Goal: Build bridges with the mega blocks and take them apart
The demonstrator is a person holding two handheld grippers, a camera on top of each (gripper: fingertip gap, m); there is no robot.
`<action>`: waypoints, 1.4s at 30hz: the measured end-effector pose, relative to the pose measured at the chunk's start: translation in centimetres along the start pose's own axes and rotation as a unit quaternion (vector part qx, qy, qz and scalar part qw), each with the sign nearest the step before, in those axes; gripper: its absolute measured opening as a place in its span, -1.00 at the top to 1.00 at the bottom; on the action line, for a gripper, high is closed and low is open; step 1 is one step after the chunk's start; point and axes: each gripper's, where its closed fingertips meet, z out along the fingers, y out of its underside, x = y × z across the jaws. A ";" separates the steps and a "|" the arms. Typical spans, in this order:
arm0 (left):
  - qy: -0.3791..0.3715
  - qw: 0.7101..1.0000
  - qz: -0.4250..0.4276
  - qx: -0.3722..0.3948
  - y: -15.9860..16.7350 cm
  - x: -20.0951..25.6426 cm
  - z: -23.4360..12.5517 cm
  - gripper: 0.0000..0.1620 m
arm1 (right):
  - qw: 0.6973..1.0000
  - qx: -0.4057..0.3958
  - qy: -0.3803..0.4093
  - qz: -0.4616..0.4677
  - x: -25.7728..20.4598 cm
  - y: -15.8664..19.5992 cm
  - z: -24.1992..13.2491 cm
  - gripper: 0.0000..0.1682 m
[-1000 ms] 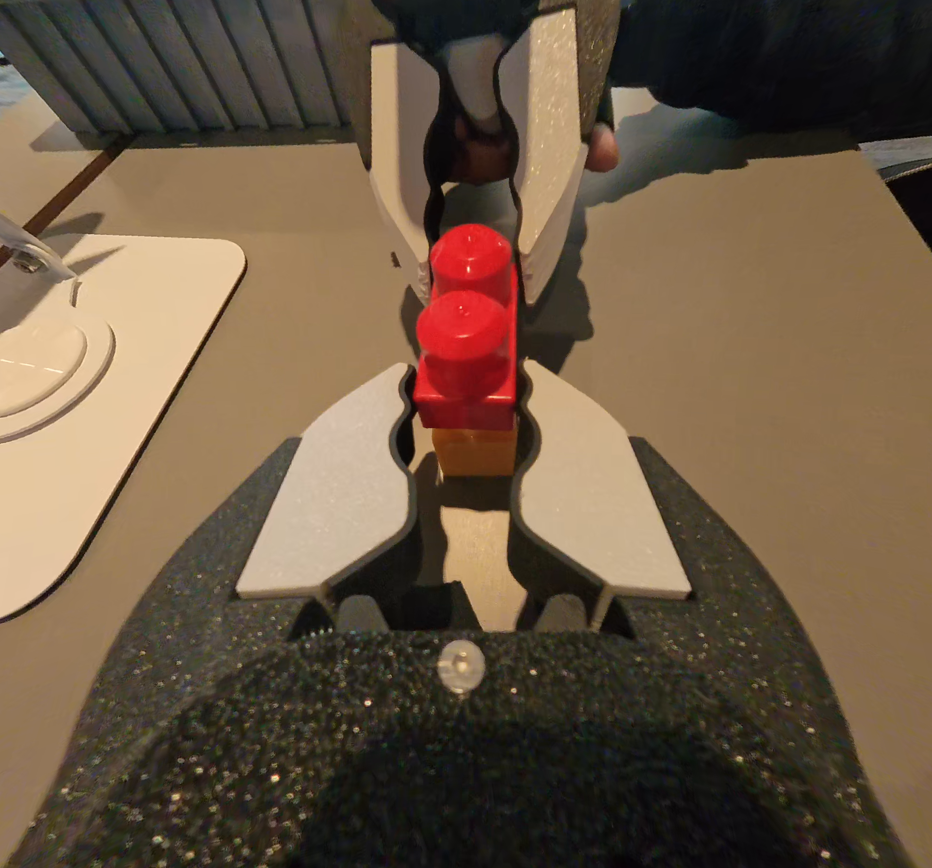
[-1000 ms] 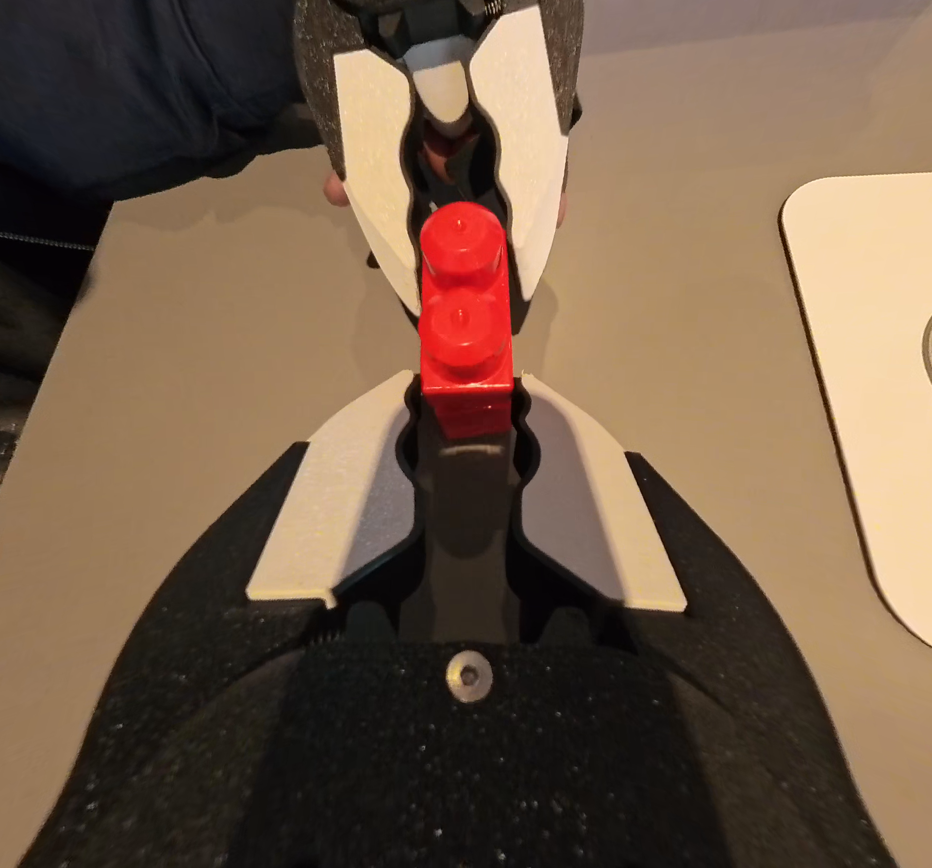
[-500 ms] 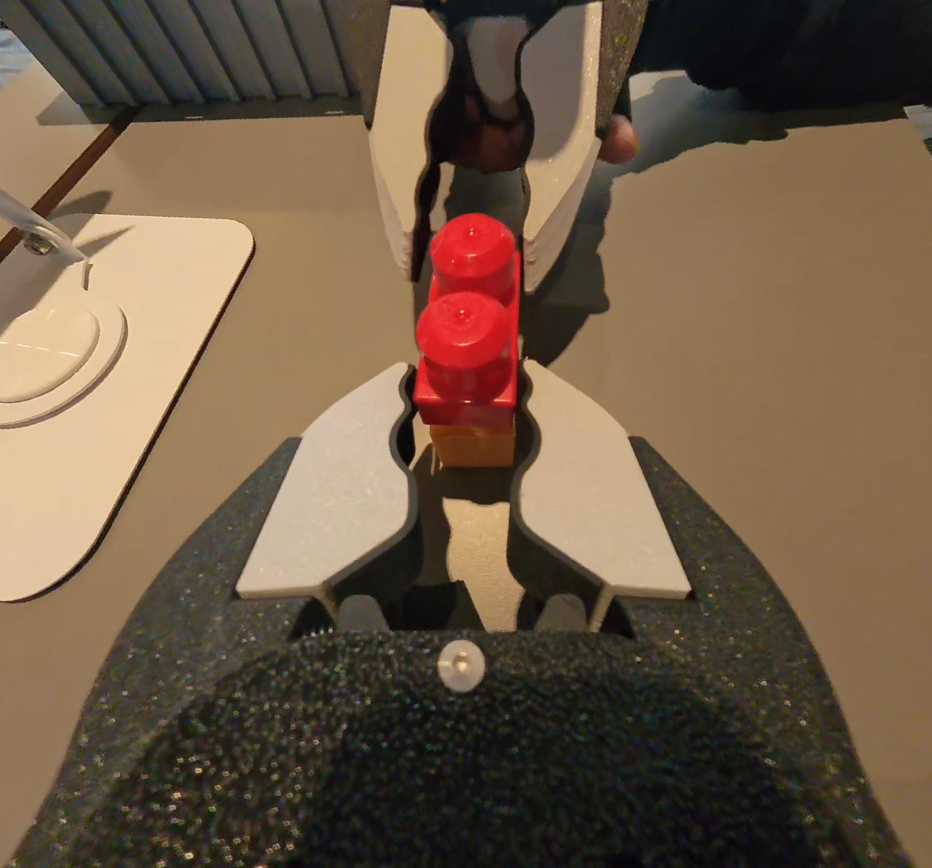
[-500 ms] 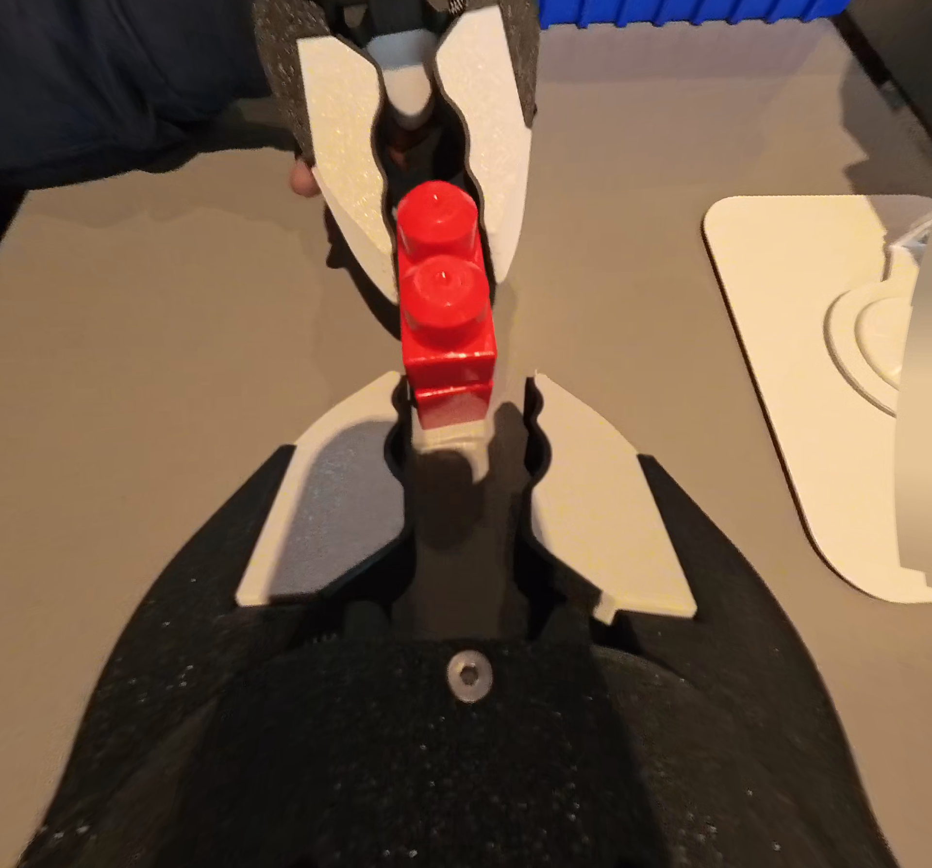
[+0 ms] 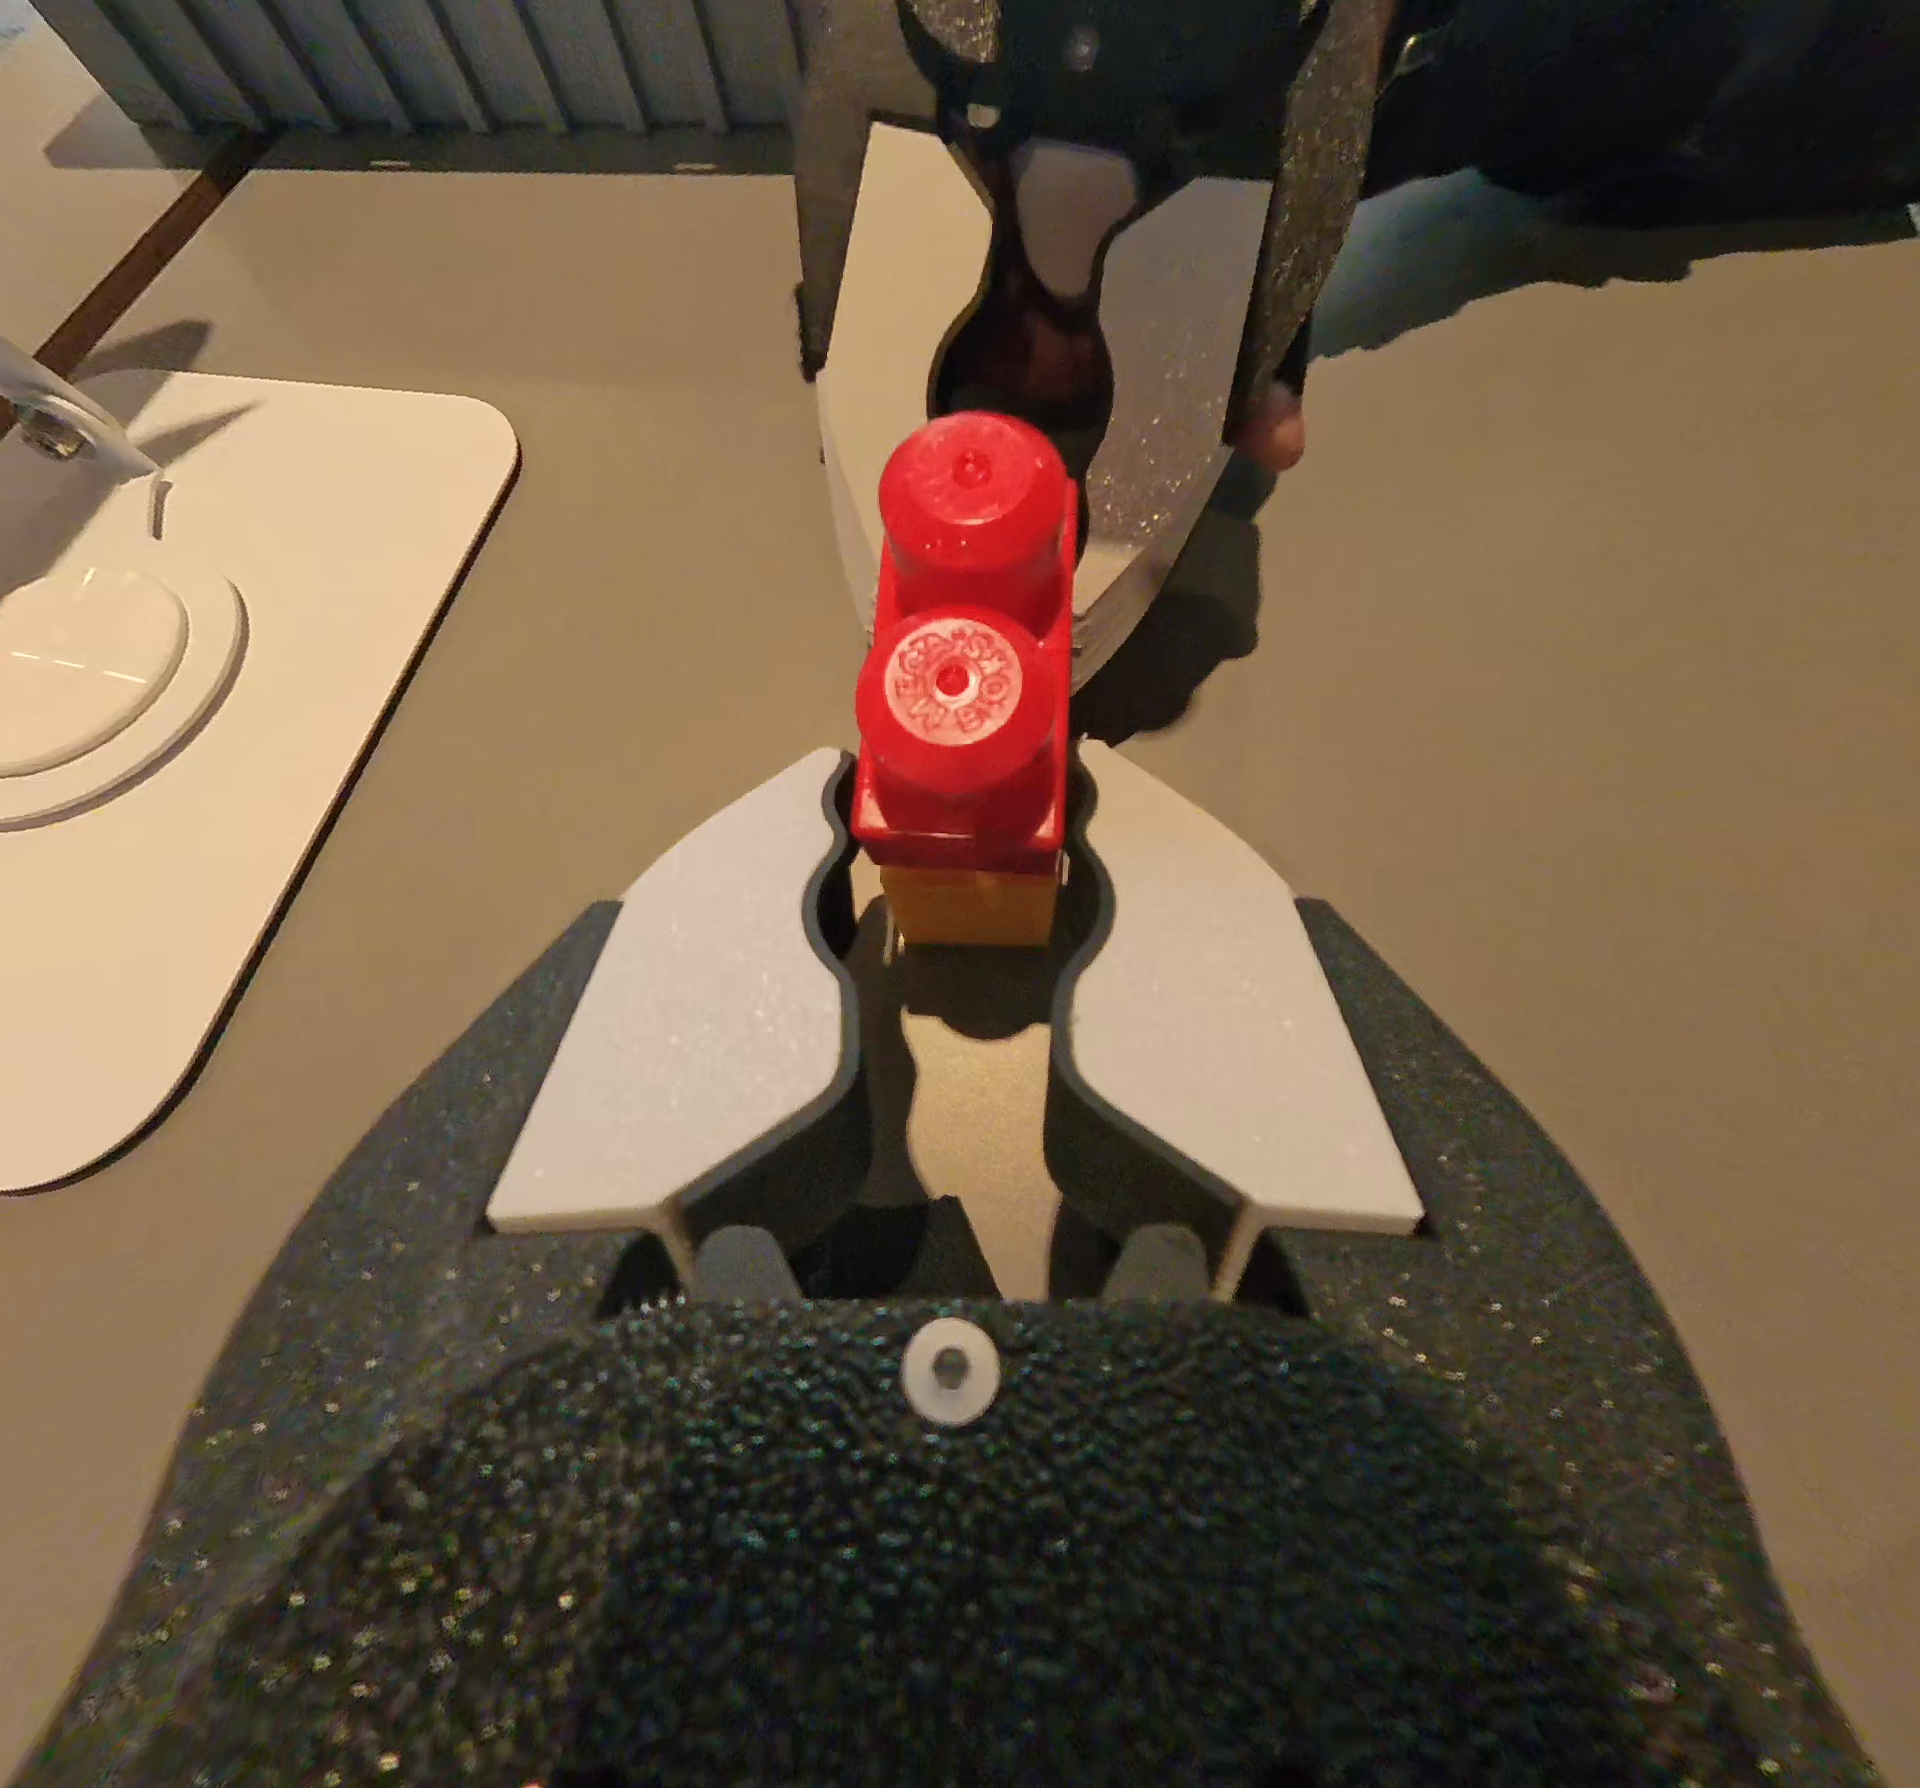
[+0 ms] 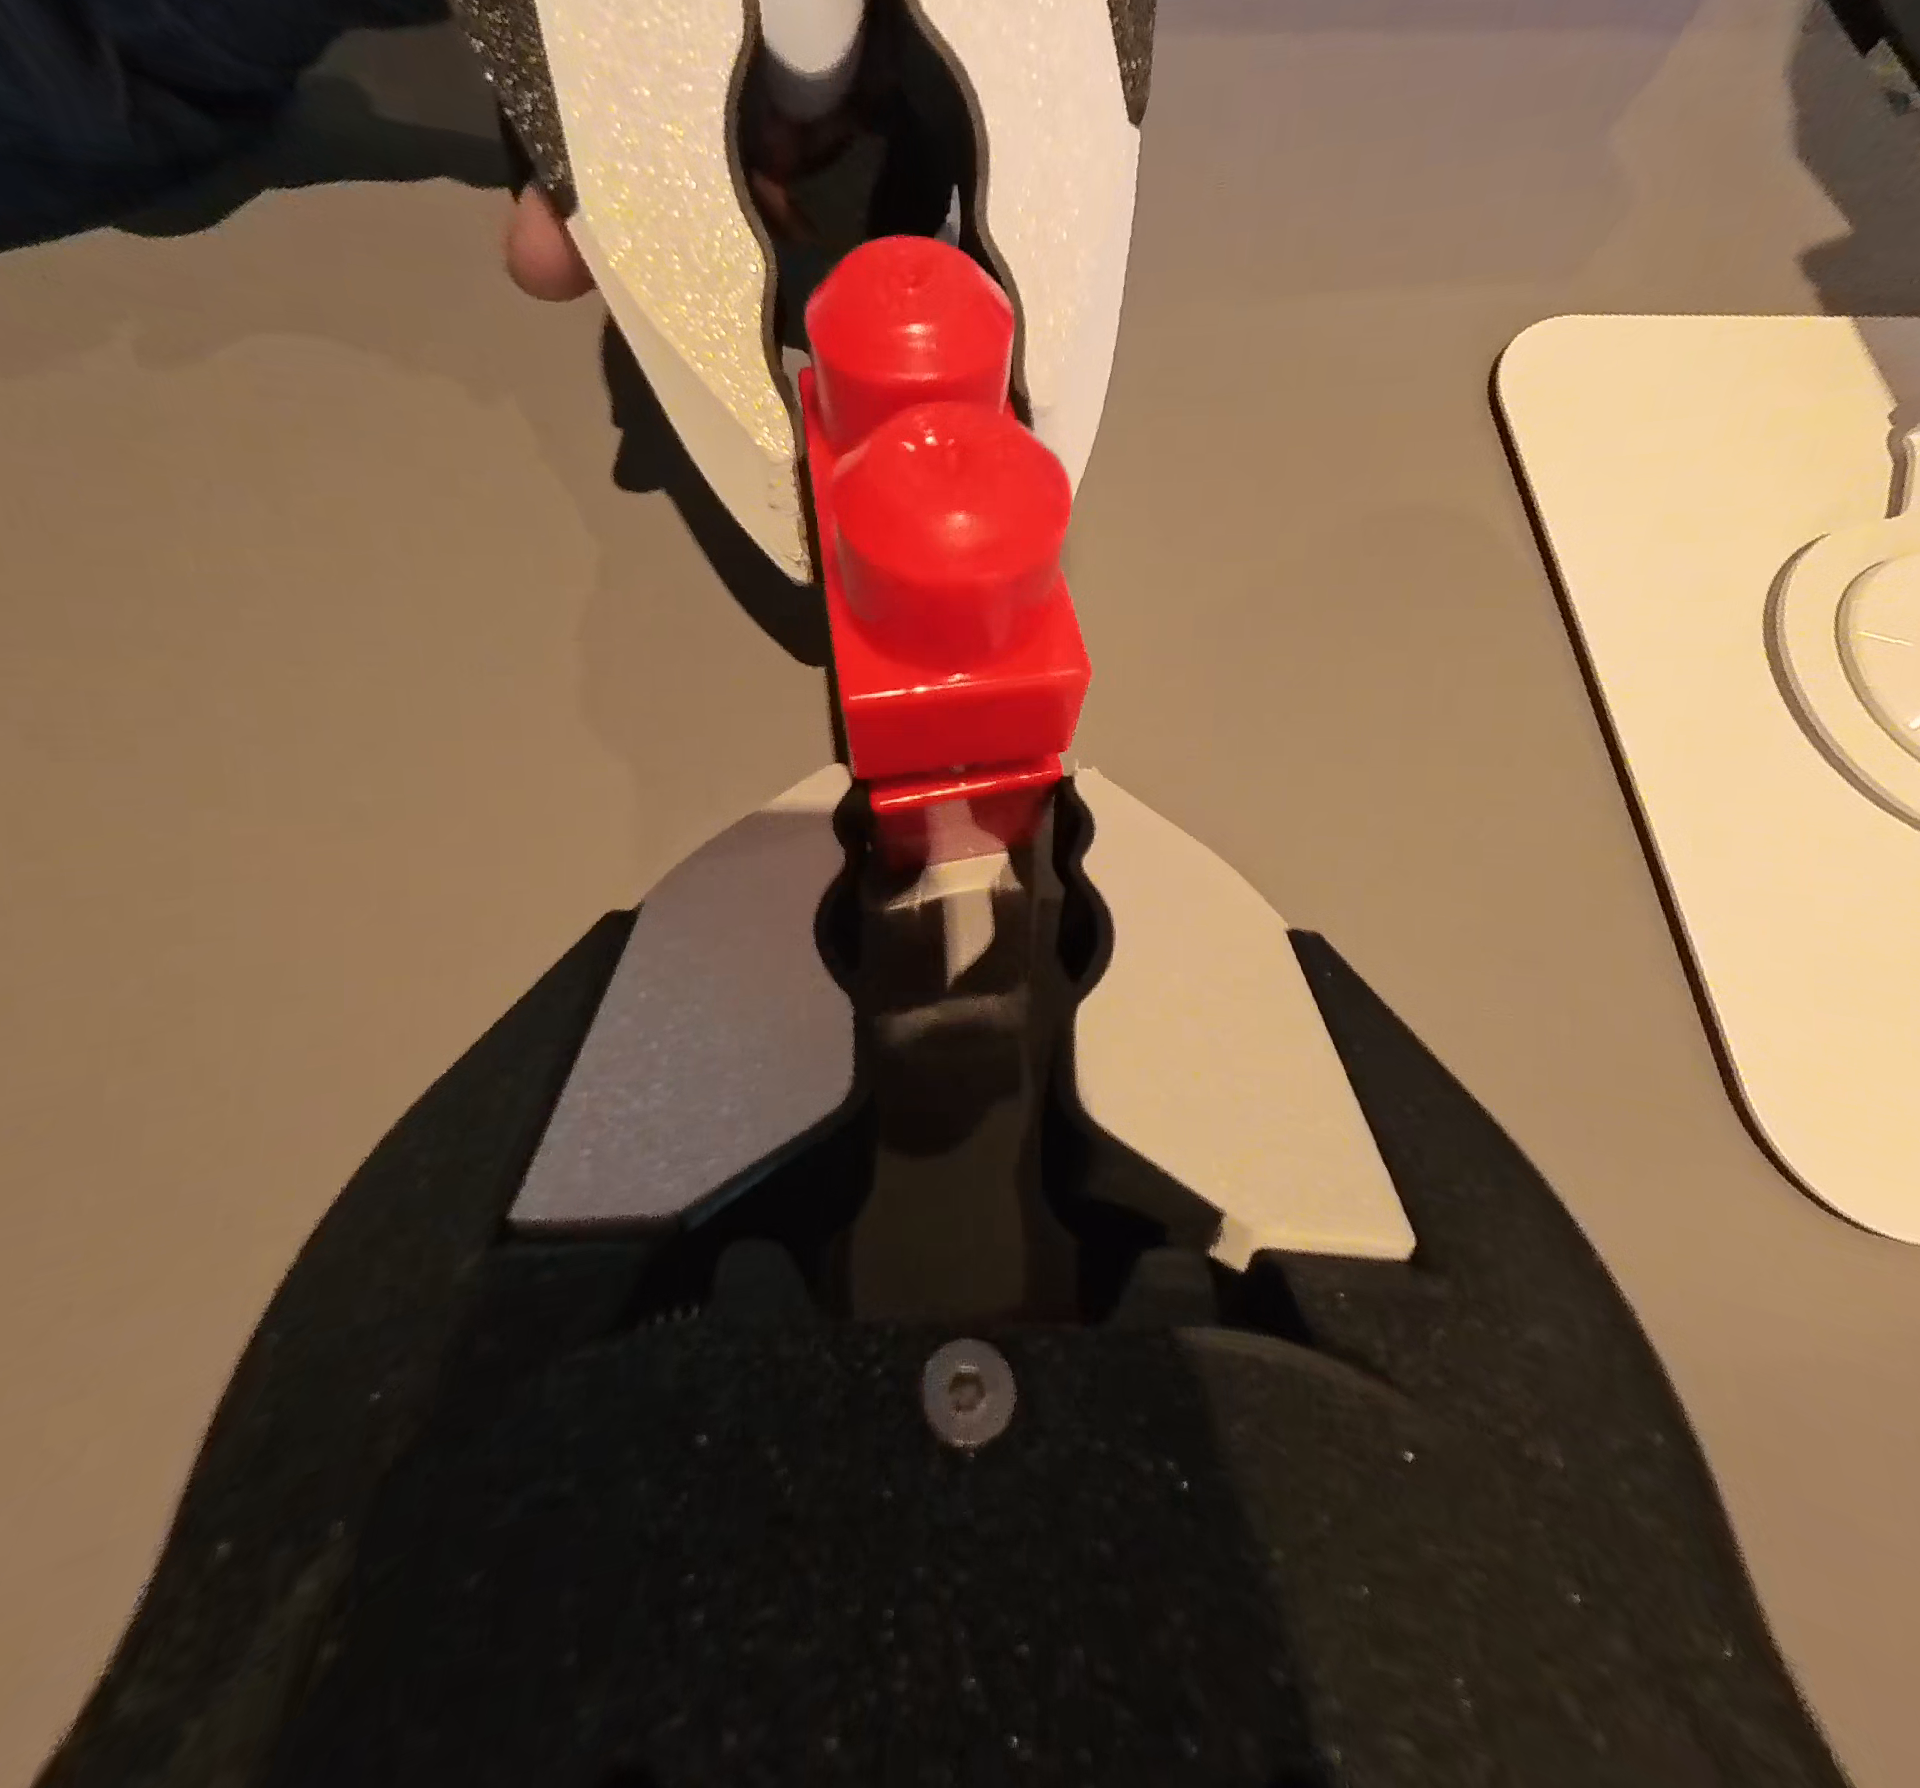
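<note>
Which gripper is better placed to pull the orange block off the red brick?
Left: the left gripper closes around the orange plastic block; the right gripper grips the small red block under the red two-stud brick at its other end.

Left gripper (image 5: 961, 803) and right gripper (image 6: 956, 782) face tip-to-tip, both apparently clamped shut.

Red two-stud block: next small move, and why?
Probably tilt the right tool downward to peel off the lower red block. It clamps that block, a seam shows under the red two-stud block, and the left tool braces the other end, over the orange block.
</note>
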 end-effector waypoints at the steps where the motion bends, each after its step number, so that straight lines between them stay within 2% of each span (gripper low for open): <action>1: -0.001 1.000 0.000 -0.001 0.0 0.0 0.0 0.55 | 1.000 0.000 0.002 0.001 0.0 0.0 0.0 0.59; 12: -0.009 1.000 0.003 -0.013 0.2 -0.1 -0.1 0.55 | 0.998 -0.004 0.042 0.039 0.1 0.0 0.0 0.59; 24: -0.006 1.000 0.003 -0.015 0.2 0.0 0.0 0.55 | 0.998 -0.001 0.056 0.031 0.0 0.0 -0.2 0.59; 29: -0.009 1.000 0.005 -0.021 0.2 0.0 0.0 0.55 | 0.998 0.037 0.030 0.039 -0.2 -0.6 -1.1 0.48; 36: -0.015 0.999 0.017 -0.039 0.4 0.0 -0.1 0.55 | 0.997 0.076 0.031 0.005 -0.4 -1.6 -1.7 0.49; 42: -0.014 0.999 0.019 -0.047 0.4 0.0 -0.1 0.55 | 0.981 0.186 0.044 0.013 0.1 -4.9 -3.6 0.65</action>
